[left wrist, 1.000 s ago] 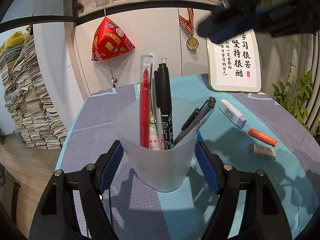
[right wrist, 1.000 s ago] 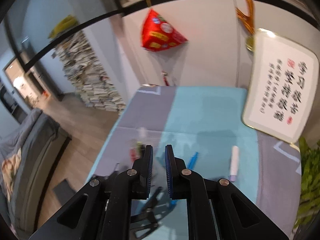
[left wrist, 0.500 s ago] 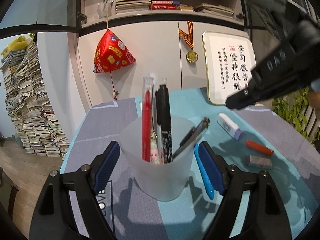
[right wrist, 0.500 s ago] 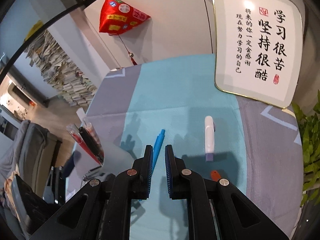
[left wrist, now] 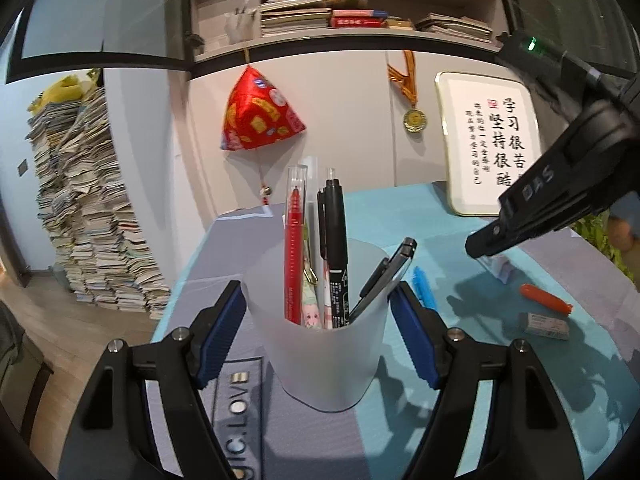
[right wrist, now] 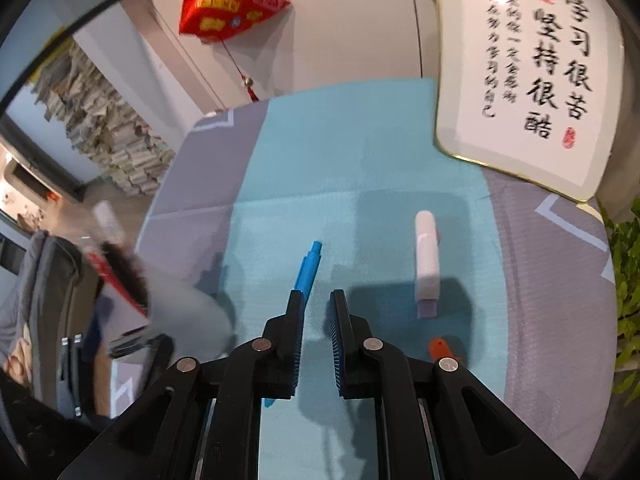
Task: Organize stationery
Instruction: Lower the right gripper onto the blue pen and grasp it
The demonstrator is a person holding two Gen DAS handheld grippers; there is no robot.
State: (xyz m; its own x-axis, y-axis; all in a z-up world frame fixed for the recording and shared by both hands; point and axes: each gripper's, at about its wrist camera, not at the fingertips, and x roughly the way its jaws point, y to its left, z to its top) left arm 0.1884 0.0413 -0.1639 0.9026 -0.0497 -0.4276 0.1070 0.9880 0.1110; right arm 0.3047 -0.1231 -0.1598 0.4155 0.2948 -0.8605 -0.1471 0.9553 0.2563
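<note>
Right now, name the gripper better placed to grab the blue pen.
Right. The right gripper hangs empty just over the blue pen; the left gripper is clamped on the cup.

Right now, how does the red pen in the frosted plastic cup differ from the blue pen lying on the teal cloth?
The red pen stands nearly upright inside the frosted plastic cup, while the blue pen lies flat on the teal cloth. The red pen is already put away among other pens; the blue pen is loose, just ahead of the right gripper. The red pen has a clear cap; the blue pen looks solid blue. Both are slim pens.
</note>
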